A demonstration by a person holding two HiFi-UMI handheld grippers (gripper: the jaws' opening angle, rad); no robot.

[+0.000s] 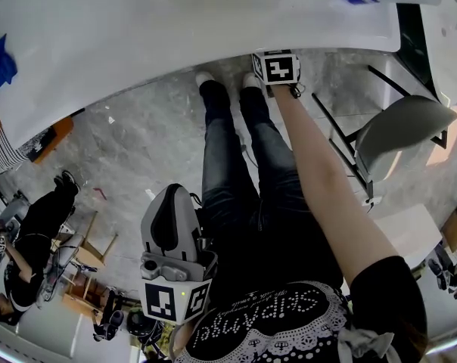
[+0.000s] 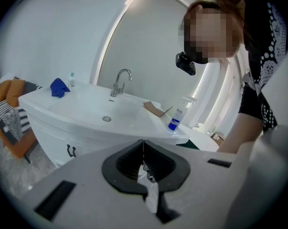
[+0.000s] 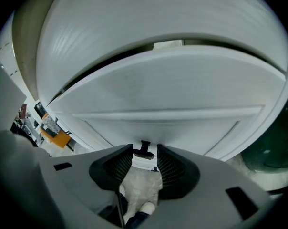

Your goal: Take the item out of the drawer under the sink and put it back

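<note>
The right gripper view shows the white curved drawer front (image 3: 172, 94) under the basin, close up. Its small black handle (image 3: 145, 147) sits between the tips of my right gripper (image 3: 145, 153), whose jaws stand open on either side without pressing on it. In the head view only this gripper's marker cube (image 1: 278, 67) shows, tucked under the sink's edge (image 1: 213, 48). My left gripper (image 2: 143, 149) is shut with nothing in it, held low by the person's hip (image 1: 174, 195) and aimed at the sink from the side. No item from the drawer is visible.
On the sink top are a faucet (image 2: 120, 82), a blue cloth (image 2: 59, 87), a brown card (image 2: 153, 109) and a blue-labelled pump bottle (image 2: 176, 118). A grey chair (image 1: 399, 131) stands right of the person's legs. Another person sits on the floor at the left (image 1: 32, 233).
</note>
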